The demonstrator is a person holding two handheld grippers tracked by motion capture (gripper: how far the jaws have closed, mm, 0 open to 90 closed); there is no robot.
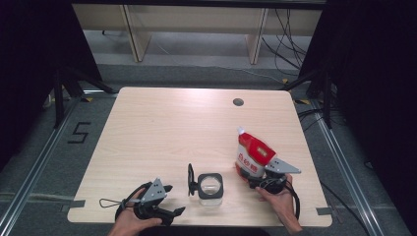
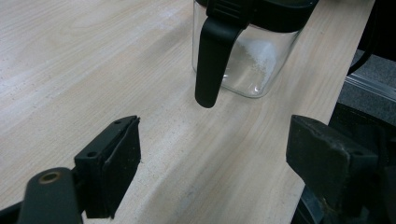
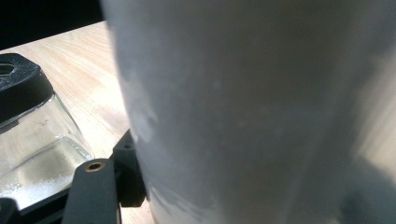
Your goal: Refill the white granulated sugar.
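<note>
Right fingers [image 1: 252, 178] pinching red-white pouch [image 1: 252, 153] (white lettering, unreadable), left fingers [image 1: 173, 200] spread — glass jar [image 1: 210, 187] nearby

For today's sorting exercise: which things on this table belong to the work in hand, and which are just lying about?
In the job:
- red and white bag, clamped in the right gripper
- glass jar, its black lid flipped open
- left gripper, open beside the jar

Lying about:
- table's cable hole
- floor cables

Left claw [image 1: 172, 200] gapes empty; right claw [image 1: 255, 178] clamps.
</note>
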